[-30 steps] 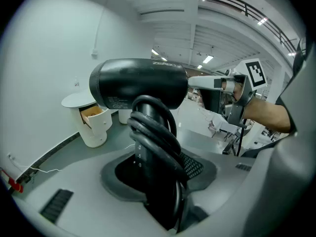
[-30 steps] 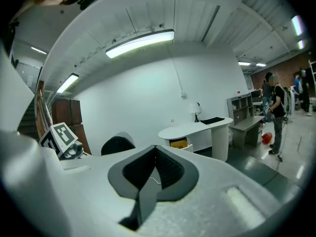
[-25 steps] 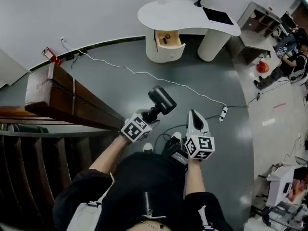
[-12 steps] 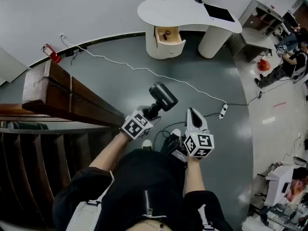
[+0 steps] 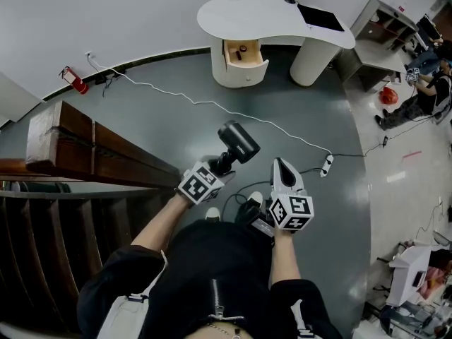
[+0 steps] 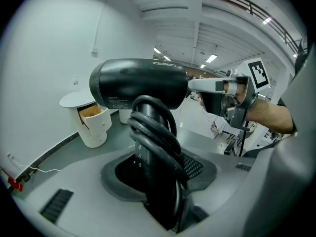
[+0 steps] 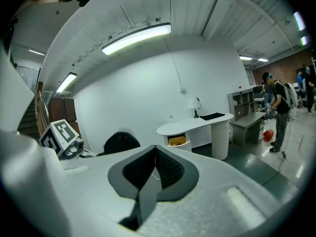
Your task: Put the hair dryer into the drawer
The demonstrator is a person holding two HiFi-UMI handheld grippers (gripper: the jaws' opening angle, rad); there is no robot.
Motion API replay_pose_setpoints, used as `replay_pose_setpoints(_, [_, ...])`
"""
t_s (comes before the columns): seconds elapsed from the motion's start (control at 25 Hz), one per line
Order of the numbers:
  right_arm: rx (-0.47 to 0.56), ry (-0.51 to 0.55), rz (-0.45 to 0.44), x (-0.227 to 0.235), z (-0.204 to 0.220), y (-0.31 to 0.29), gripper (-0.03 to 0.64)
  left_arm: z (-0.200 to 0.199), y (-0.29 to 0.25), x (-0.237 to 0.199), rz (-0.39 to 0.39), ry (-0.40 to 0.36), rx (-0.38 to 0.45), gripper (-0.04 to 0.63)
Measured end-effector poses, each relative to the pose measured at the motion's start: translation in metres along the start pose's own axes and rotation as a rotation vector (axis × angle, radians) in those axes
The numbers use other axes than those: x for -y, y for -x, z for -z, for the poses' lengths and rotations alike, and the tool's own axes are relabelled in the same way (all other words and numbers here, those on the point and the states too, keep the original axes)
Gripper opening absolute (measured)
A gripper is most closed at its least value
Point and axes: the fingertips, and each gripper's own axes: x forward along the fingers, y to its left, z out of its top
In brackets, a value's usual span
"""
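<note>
A black hair dryer (image 5: 239, 142) stands upright in my left gripper (image 5: 220, 166), which is shut on its handle, well above the grey floor. In the left gripper view the dryer's barrel (image 6: 140, 85) points right and its cord is wound round the handle (image 6: 154, 147) between the jaws. My right gripper (image 5: 281, 168) is beside it on the right, shut with nothing in it (image 7: 150, 174). The open drawer (image 5: 244, 52) is far ahead in the pedestal of a white curved desk (image 5: 268, 16); it also shows as the drawer (image 7: 176, 140) and the drawer (image 6: 94, 111).
A white cable (image 5: 212, 104) runs across the floor to a power strip (image 5: 327, 165). A wooden stair rail (image 5: 92, 150) lies on the left. A lamp and a black pad (image 5: 320, 21) are on the desk. A person (image 5: 424, 83) is by shelves at the right.
The stair rail has slid left and down and the desk slightly left in the head view. Both grippers and the hair dryer keep nearly the same pose.
</note>
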Motion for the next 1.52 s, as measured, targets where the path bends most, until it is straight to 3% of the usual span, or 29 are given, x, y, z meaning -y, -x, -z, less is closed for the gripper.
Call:
replay_pose_setpoints(0.72, [-0.025, 0.022, -0.122, 0.073, -0.056, -0.055, 0.005, -0.076, -0.052, -0.025, -0.082, 0.067, -0.013, 0.19])
replay_pose_setpoints(1.2, [-0.042, 0.039, -0.202, 0.136, -0.068, -0.051, 0.005, -0.113, -0.097, -0.007, -0.14, 0.104, -0.022, 0.19])
replay_pose_setpoints(1.52, [-0.047, 0.009, -0.207, 0.163, -0.069, -0.045, 0.003, -0.128, -0.119, 0.006, -0.127, 0.112, -0.034, 0.19])
